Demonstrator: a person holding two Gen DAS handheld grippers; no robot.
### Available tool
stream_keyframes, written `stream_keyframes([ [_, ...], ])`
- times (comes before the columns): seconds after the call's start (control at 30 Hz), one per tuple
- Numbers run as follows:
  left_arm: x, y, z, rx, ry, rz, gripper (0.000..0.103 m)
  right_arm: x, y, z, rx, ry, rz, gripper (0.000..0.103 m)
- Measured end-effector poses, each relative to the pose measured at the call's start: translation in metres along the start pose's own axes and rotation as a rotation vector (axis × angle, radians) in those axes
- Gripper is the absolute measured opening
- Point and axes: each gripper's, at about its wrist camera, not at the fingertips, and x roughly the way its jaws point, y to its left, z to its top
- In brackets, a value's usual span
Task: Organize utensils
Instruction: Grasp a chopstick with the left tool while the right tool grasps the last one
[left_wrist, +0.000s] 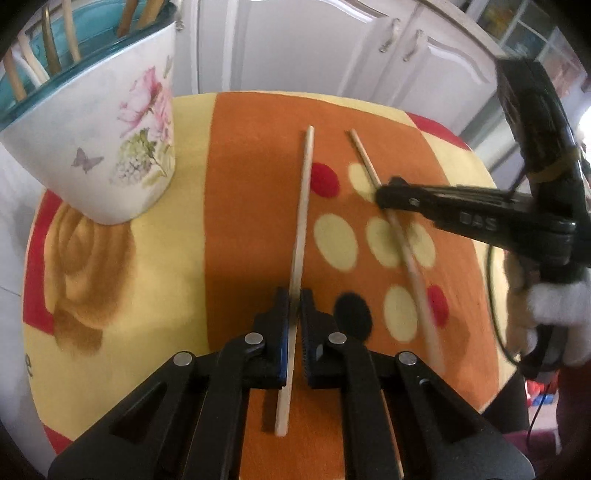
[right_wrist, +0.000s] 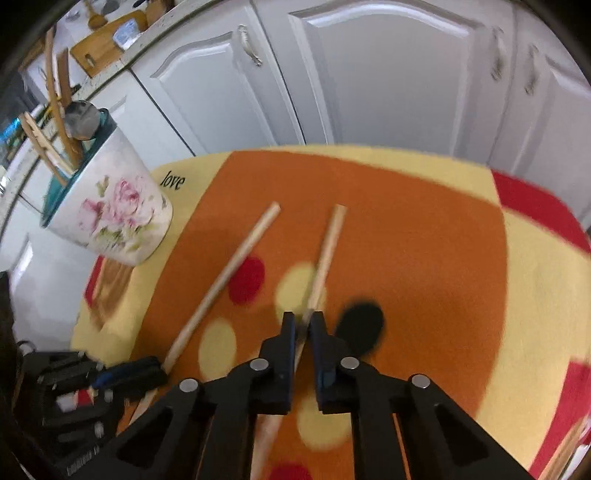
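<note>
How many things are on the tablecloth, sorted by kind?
Thin pale wooden chopsticks: 2, one in the left gripper, one in the right gripper.
White floral utensil pot with teal rim: 1
Total: 3

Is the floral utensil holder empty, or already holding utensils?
Holding utensils: wooden handles stick up out of the floral utensil holder, also seen in the right wrist view.

1. Your two chopsticks, the left one (left_wrist: 301, 229) and the right one (left_wrist: 397, 236), look like pale bare wood — matt and smooth.
2. The cloth (left_wrist: 177, 280) under them is fuzzy and matt.
3. The floral holder (left_wrist: 110, 140) has a smooth, faintly glossy white wall.
4. Your left gripper (left_wrist: 294, 314) and right gripper (right_wrist: 302, 328) are black matt plastic — with shiny metal pins.
</note>
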Motion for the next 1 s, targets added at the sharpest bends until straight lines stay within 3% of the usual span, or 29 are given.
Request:
stream_keyframes([
  [0.23, -0.008, 0.003, -0.021, 0.058, 0.038, -0.012, 0.004, -0.037, -0.038, -0.056, 0.064, 0.030, 0.033, 0.005],
  [0.37, -0.016, 0.006, -0.022, 0.052, 0.024, 0.005, 0.004, -0.047, -0.044, -0.069, 0.082, 0.025, 0.042, 0.009],
  [0.4, -0.018, 0.006, -0.020, 0.052, 0.015, 0.013, 0.004, -0.049, -0.043, -0.069, 0.084, 0.021, 0.034, 0.012],
  [0.47, -0.022, 0.004, -0.015, 0.058, -0.002, 0.017, 0.005, -0.049, -0.042, -0.066, 0.083, 0.010, 0.026, 0.033],
  [0.6, -0.023, -0.001, -0.004, 0.064, -0.022, 0.032, 0.009, -0.051, -0.039, -0.058, 0.084, -0.012, 0.009, 0.034],
  [0.77, -0.011, -0.006, 0.022, 0.034, -0.038, 0.039, 0.029, -0.048, -0.037, -0.047, 0.076, -0.023, -0.023, 0.034],
  [1.0, 0.015, -0.021, 0.065, 0.030, -0.064, 0.084, 0.030, -0.037, -0.035, -0.024, 0.079, -0.052, -0.029, 0.034],
])
